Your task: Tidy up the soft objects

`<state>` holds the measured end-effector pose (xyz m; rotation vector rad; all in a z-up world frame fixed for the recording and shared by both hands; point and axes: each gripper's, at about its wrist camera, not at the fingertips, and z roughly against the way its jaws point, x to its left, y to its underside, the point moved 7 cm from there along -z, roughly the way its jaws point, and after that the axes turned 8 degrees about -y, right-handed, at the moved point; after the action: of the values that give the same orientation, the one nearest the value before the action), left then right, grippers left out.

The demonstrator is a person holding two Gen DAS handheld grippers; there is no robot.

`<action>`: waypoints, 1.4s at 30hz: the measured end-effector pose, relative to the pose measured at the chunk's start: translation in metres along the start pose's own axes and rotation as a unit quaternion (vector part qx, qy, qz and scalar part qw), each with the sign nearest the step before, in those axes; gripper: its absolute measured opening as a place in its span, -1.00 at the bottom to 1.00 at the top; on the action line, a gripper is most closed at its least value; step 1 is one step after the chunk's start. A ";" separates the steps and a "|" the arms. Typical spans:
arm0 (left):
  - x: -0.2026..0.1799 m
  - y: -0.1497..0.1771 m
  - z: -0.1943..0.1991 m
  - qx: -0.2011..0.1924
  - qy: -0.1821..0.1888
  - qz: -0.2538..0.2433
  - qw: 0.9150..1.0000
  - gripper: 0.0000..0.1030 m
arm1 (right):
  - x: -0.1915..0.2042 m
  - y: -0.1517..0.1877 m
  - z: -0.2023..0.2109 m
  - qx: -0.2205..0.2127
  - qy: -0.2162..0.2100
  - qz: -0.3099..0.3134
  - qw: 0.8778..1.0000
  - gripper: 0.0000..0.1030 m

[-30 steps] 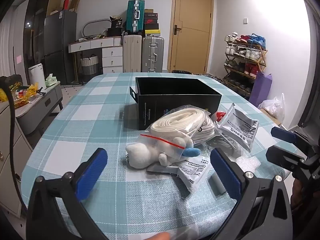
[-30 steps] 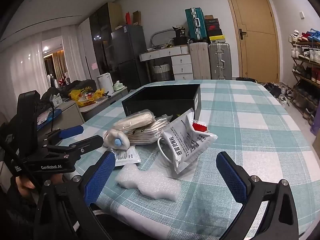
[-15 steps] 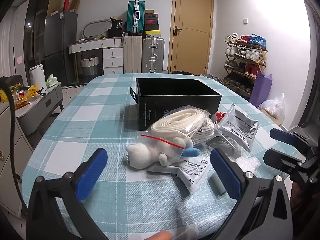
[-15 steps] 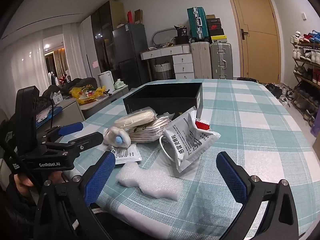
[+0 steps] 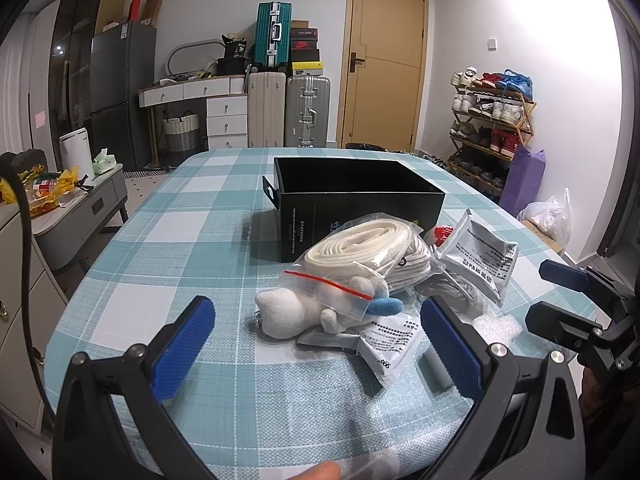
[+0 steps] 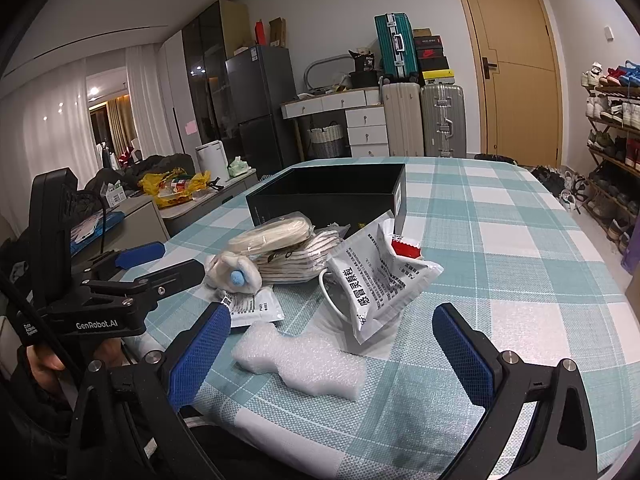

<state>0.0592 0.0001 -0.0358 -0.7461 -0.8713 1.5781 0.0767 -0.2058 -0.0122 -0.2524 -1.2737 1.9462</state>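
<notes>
A pile of soft objects is seen on the checked counter point(image 5: 168, 248), directly ahead of the left hand-held gripper point(image 5: 316, 344). Nearest its open fingers lies a white plush toy point(image 5: 288, 312) partly inside a clear zip bag, with a small printed sachet point(image 5: 390, 344) just beyond the right finger. Behind the toy, a bagged coil of white strap point(image 5: 360, 244) is stacked on a striped cloth bundle point(image 6: 296, 262), and past these stands an open black box point(image 5: 360, 196), its near wall touched by the pile. To the right of the coil a large silver printed pouch point(image 5: 480, 260) is propped up, with a red-and-white packet point(image 6: 406, 248) behind it.

Ahead of the right hand-held gripper point(image 6: 332, 344), a white foam sheet point(image 6: 300, 360) lies flat between its fingers and close to them, and the silver pouch stands just beyond it, partly blocking the way to the box. A white cord is looped under that pouch.

Both hand-held grippers are held wide apart, and nothing is gripped or touched by either. A fingertip point(image 5: 320, 472) is glimpsed at the lower edge of the left view. Suitcases point(image 5: 288, 108) and a shoe rack point(image 5: 492, 120) are seen well behind the counter.
</notes>
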 end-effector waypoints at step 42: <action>0.014 -0.002 -0.009 0.008 -0.016 0.004 1.000 1.00 | 0.011 0.026 -0.044 0.095 -0.033 -0.023 0.995 0.99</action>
<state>0.0654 0.0158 -0.0392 -0.7154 -0.8805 1.6061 0.0802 -0.1729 -0.0531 -0.0620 -1.1157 2.0356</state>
